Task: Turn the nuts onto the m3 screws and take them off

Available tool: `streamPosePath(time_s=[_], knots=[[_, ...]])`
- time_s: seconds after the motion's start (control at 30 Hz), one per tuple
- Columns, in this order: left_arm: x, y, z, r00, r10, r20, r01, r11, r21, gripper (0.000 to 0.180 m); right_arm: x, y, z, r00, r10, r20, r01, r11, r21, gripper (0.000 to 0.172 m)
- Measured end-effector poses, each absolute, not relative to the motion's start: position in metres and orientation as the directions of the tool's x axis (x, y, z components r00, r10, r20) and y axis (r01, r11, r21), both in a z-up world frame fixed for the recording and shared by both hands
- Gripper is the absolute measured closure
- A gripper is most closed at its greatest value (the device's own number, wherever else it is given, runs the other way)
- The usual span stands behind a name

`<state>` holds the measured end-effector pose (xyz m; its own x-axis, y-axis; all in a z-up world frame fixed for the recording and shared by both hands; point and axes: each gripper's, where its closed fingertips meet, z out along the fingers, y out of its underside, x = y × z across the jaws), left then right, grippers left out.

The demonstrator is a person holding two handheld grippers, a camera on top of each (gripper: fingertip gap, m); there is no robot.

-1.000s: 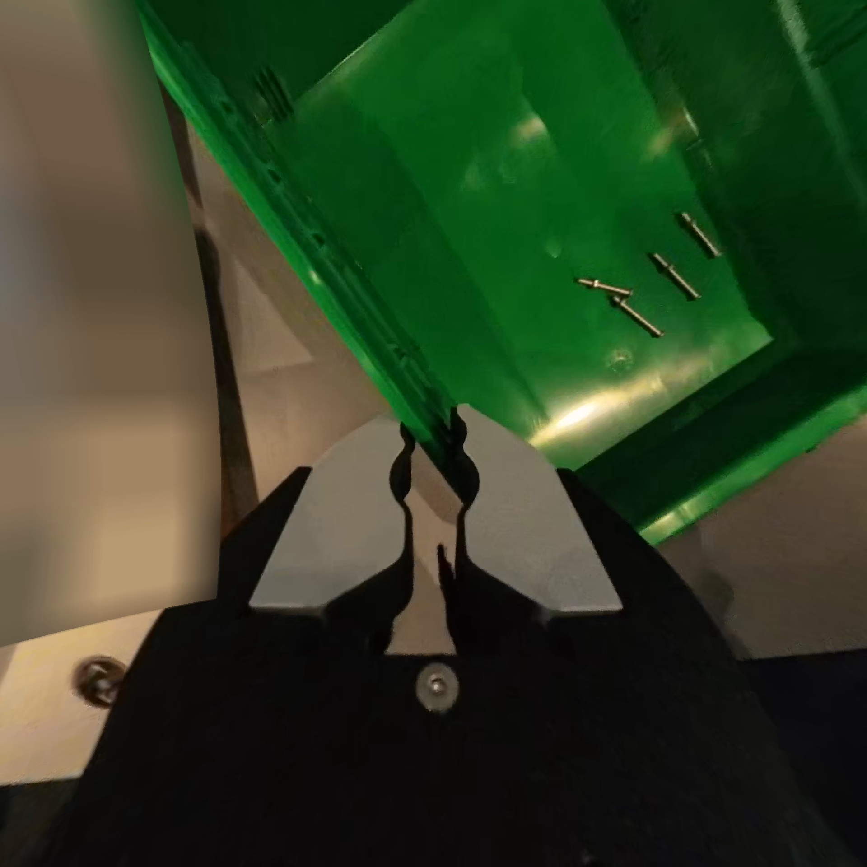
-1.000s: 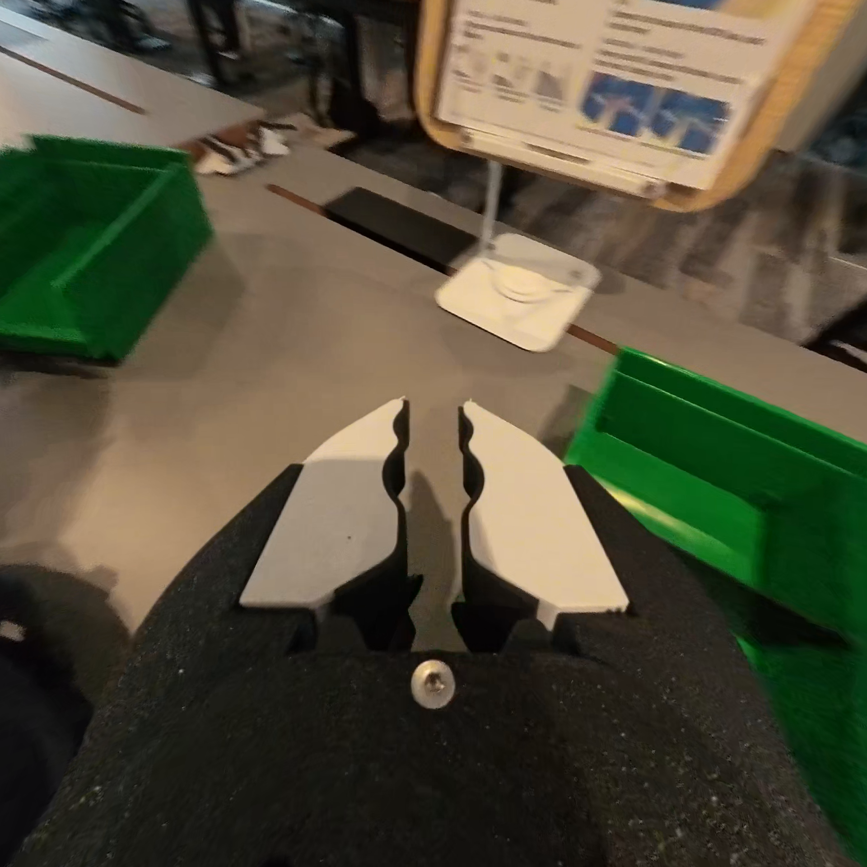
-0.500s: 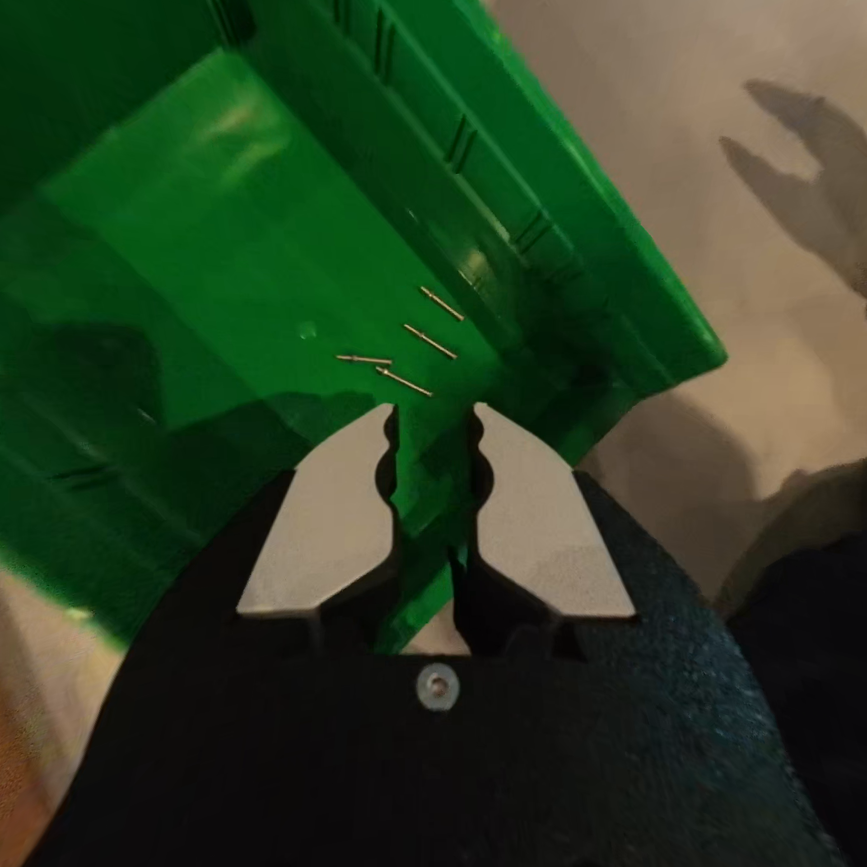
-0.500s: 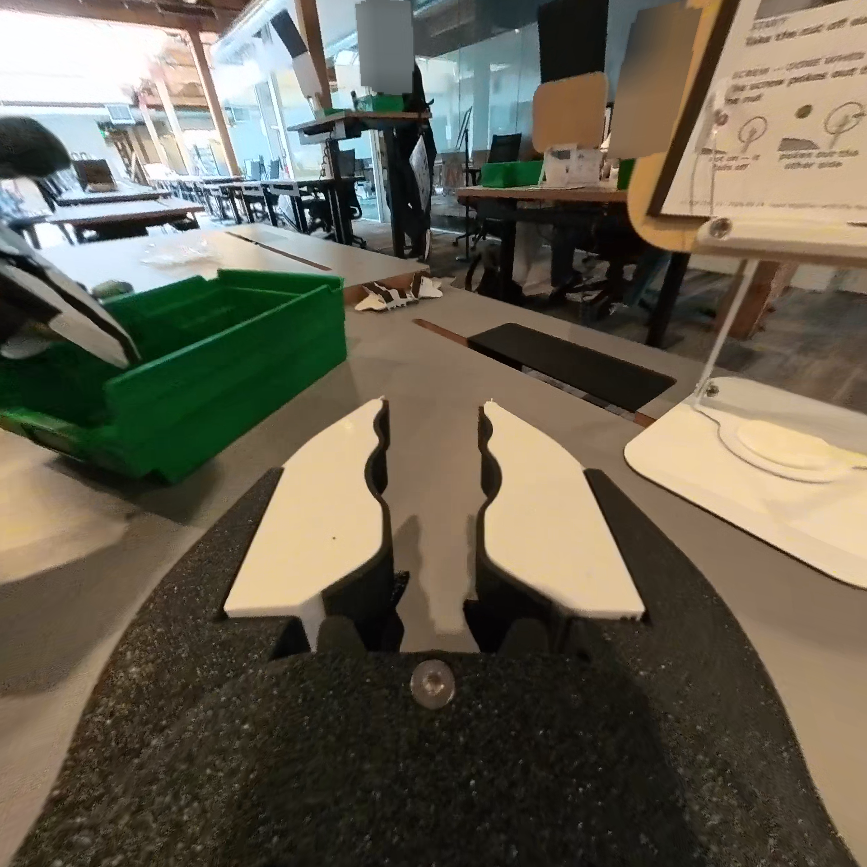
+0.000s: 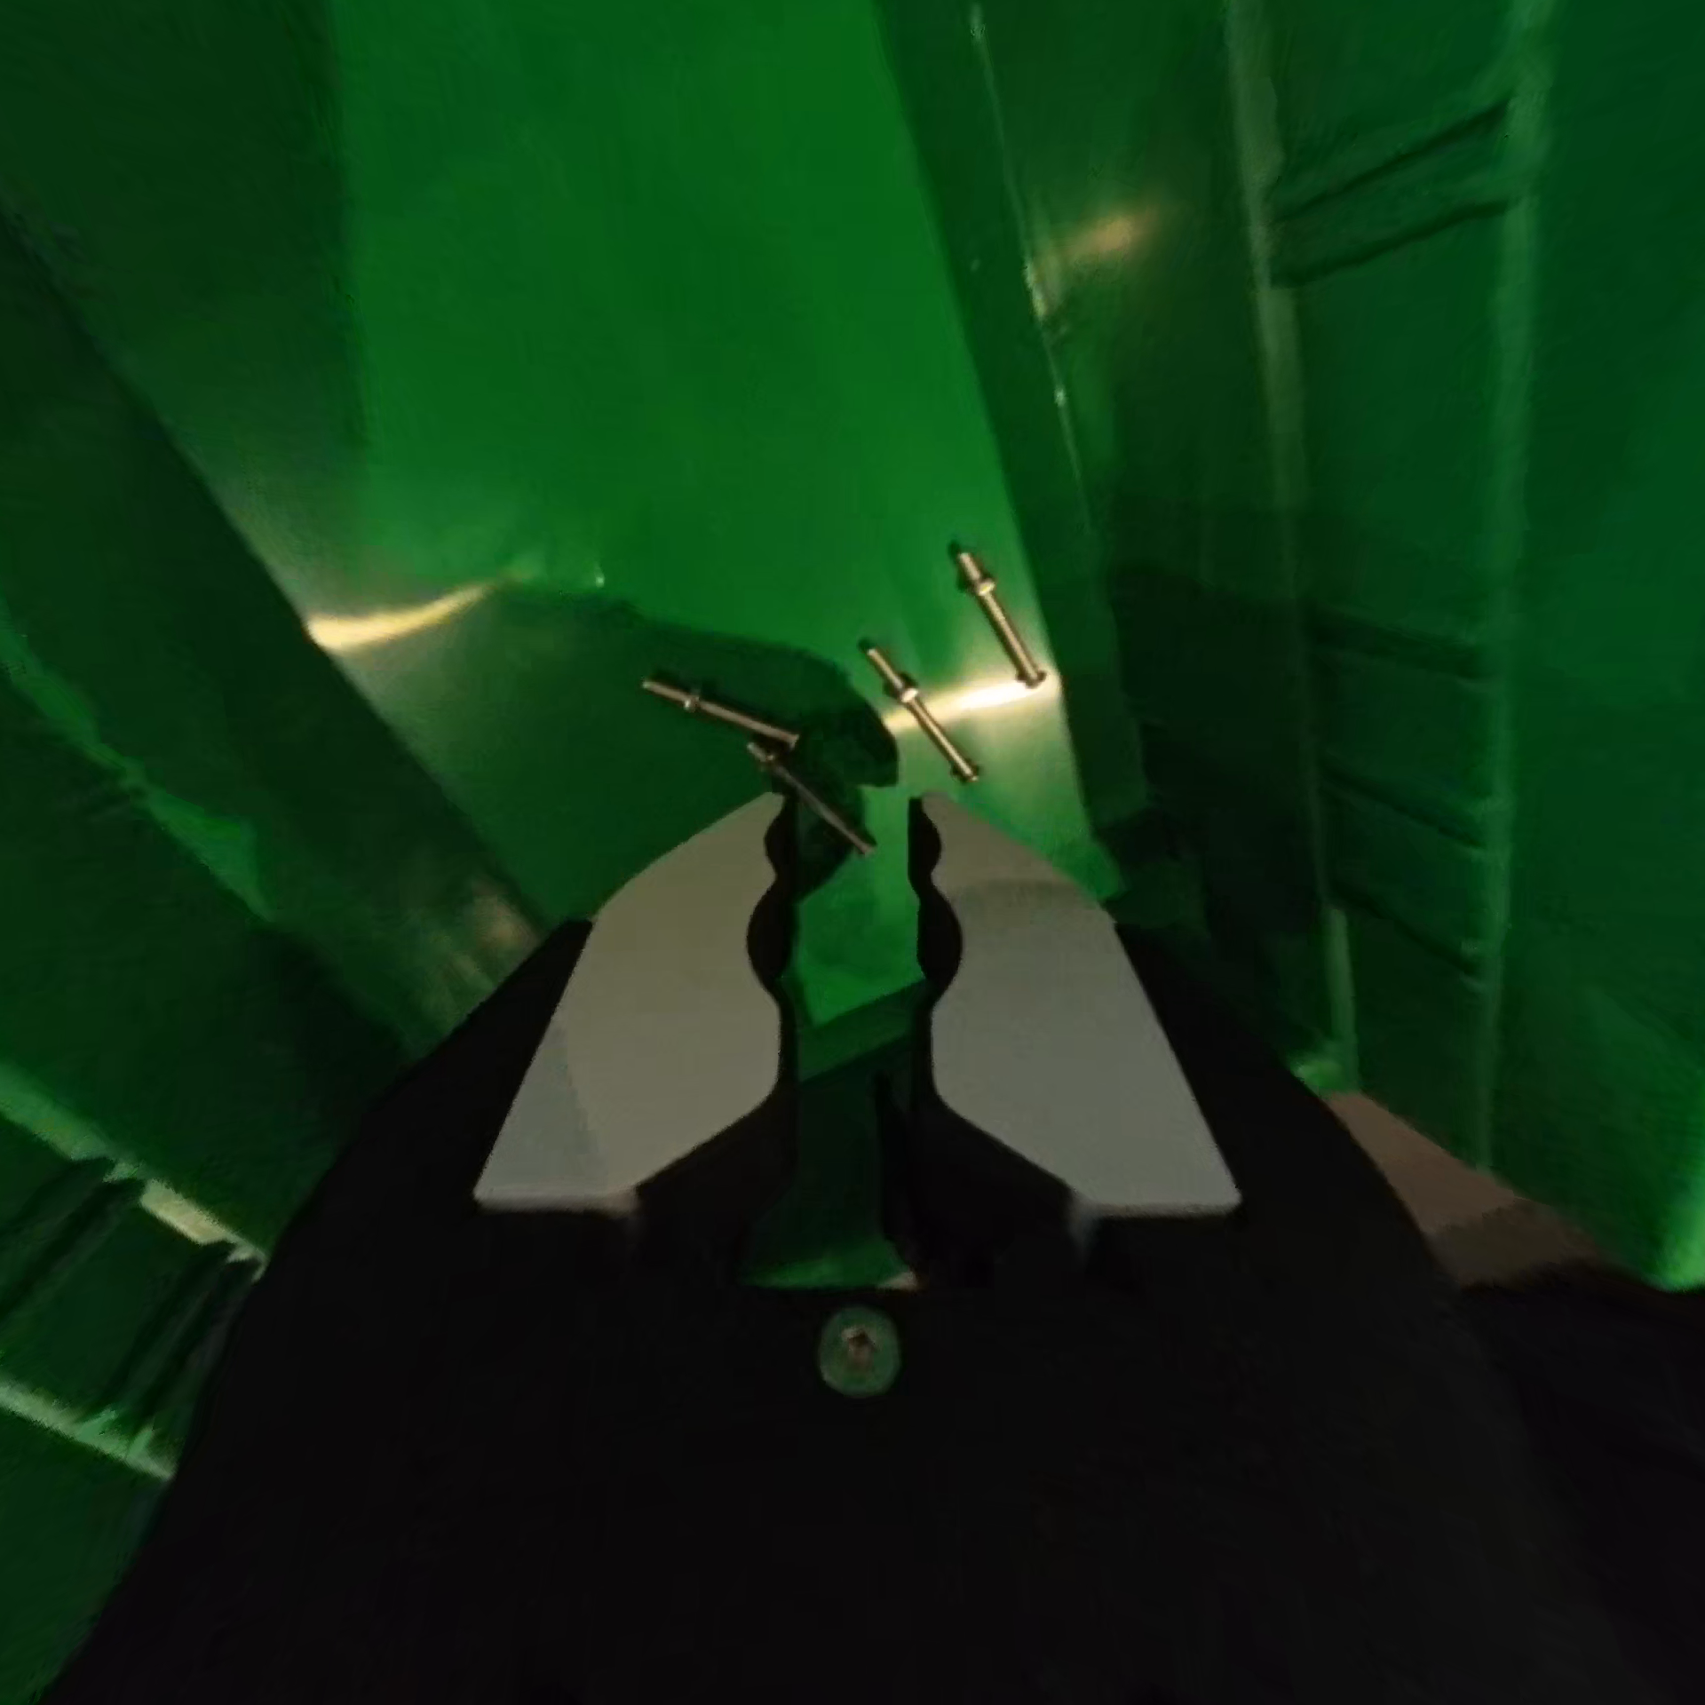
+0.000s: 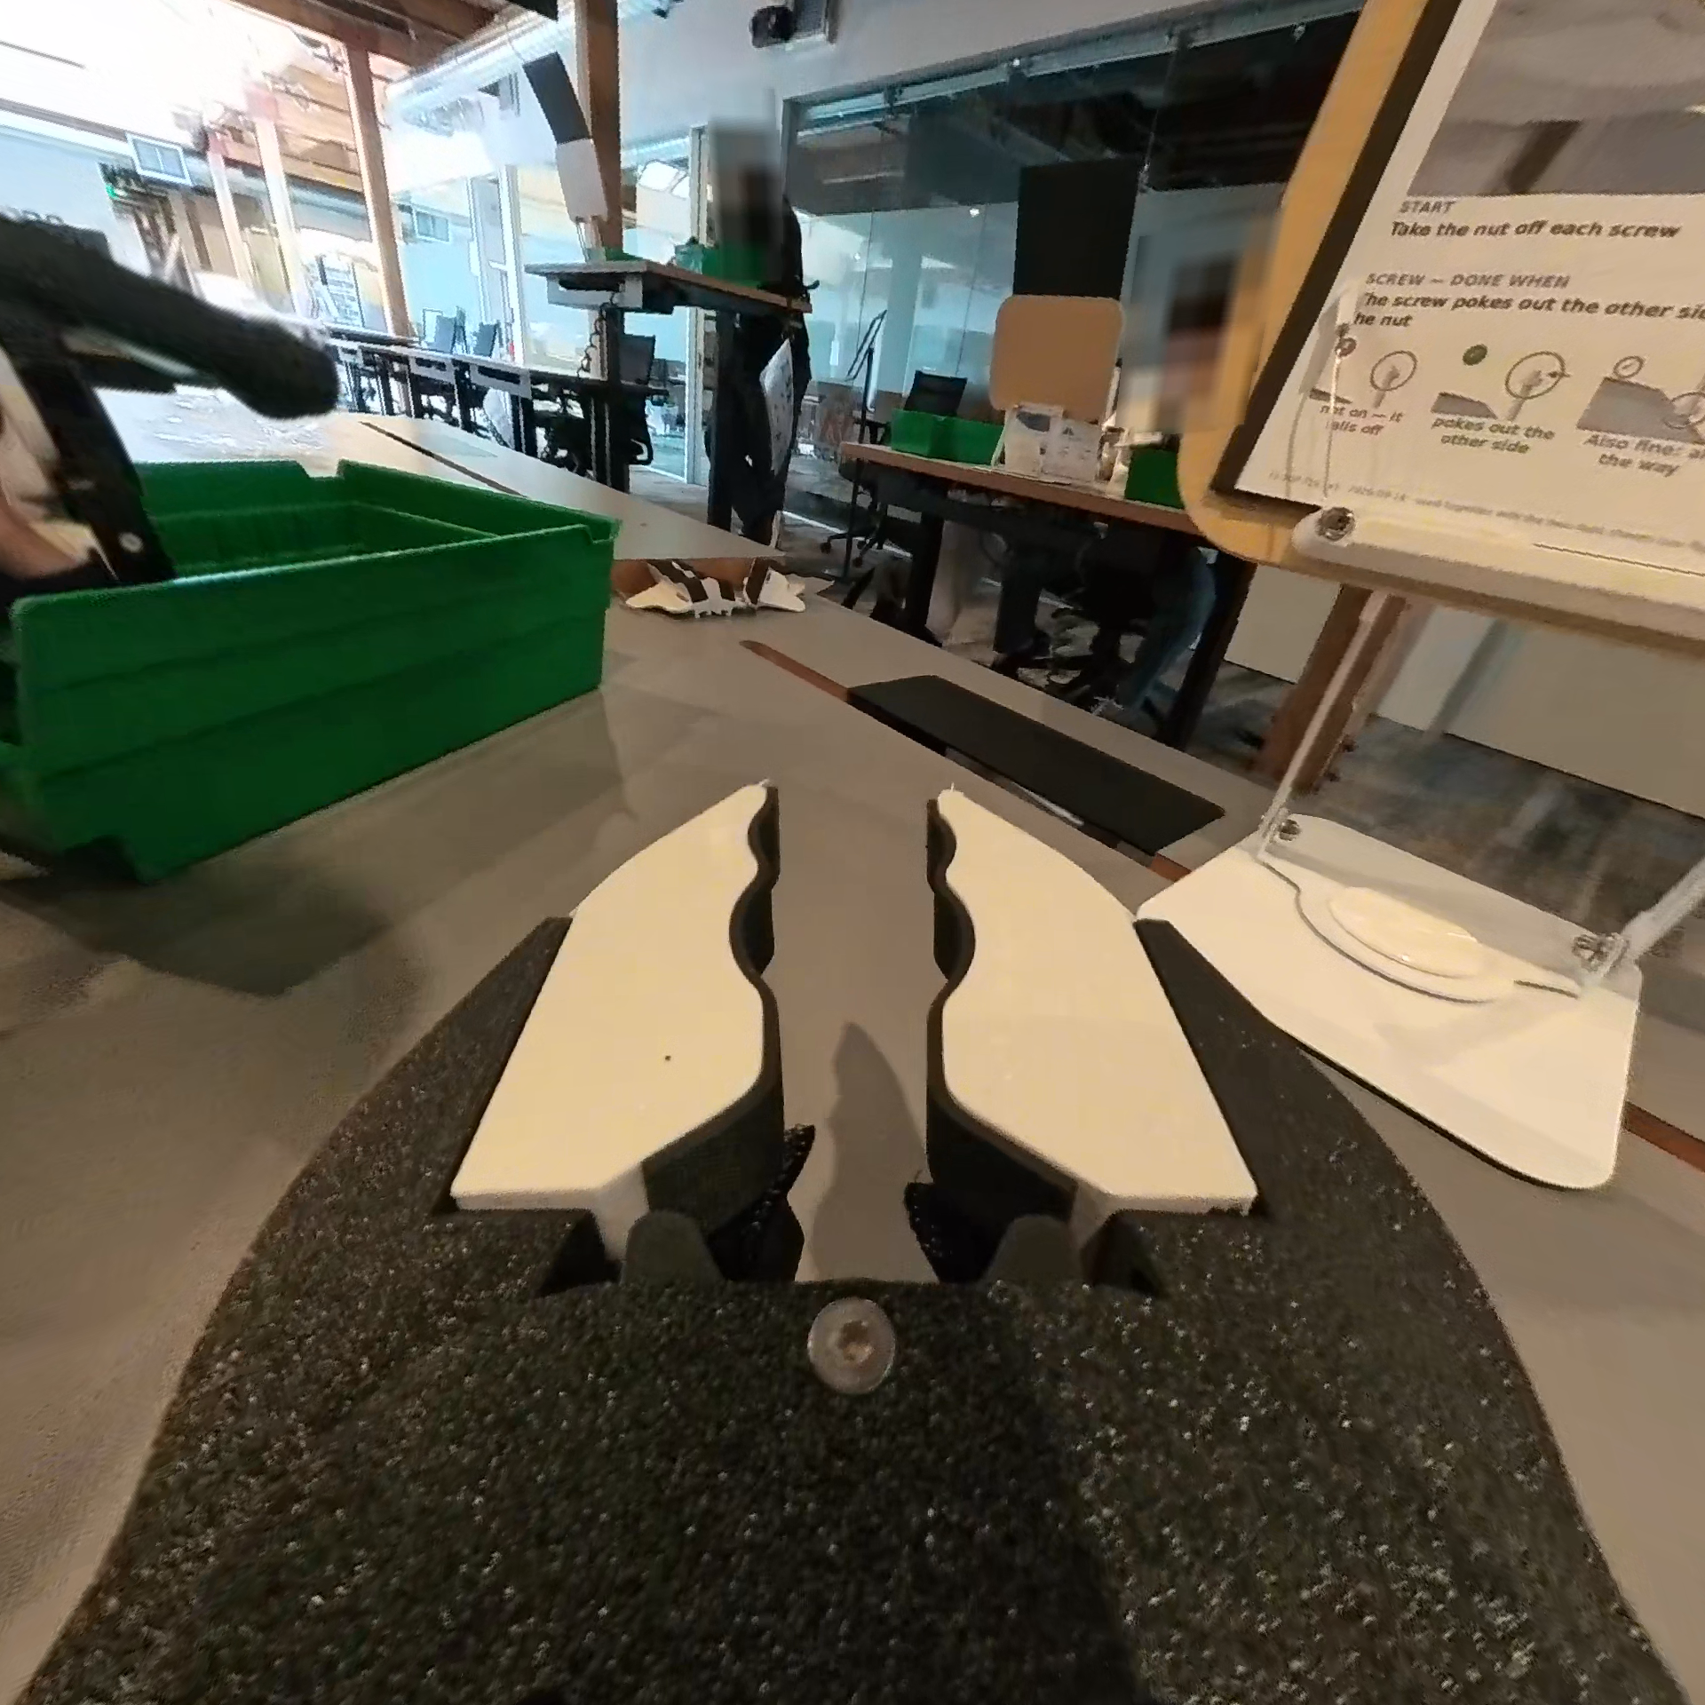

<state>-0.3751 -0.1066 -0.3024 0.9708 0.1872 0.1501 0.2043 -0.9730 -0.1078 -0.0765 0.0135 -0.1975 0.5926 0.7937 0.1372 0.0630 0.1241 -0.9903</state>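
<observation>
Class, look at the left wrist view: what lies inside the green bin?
Four thin metal screws lie on the floor of the green bin; nearest is one just ahead of the open left gripper. The gripper body hides the bin's near floor.

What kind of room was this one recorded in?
Most likely an open-plan office or lab workspace: rows of desks and office chairs behind glass partitions, with a green parts bin on the grey table.

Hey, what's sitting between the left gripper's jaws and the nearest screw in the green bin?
Nothing: in the left wrist view, the open left gripper hangs over the nearest thin metal screw, only bare green plastic bin floor between them.
</observation>
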Motion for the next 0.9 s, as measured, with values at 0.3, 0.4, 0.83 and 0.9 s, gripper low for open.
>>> streamPosePath(time_s=[0.3,0.4,0.83,0.9], knots=[[-0.388,-0.116,-0.311,0.984,0.171,-0.041,0.169,-0.984,-0.049,0.178,-0.073,0.017,-0.200,0.593,0.801,0.080,0.030,0.077,-0.997,0.141],[-0.388,-0.115,-0.310,0.994,0.085,-0.061,0.081,-0.994,-0.069,0.178,-0.073,0.016,-0.200,0.591,0.802,0.088,0.031,0.086,-0.996,0.143],[-0.233,-0.075,-0.162,0.877,-0.473,-0.089,-0.419,-0.658,-0.626,0.179,-0.039,0.037,-0.203,0.728,0.680,0.086,0.049,0.074,-0.996,0.148],[-0.179,-0.070,-0.180,0.773,-0.632,-0.065,-0.547,-0.610,-0.573,0.179,-0.025,0.039,-0.208,0.749,0.650,0.130,0.103,0.080,-0.991,0.152]])
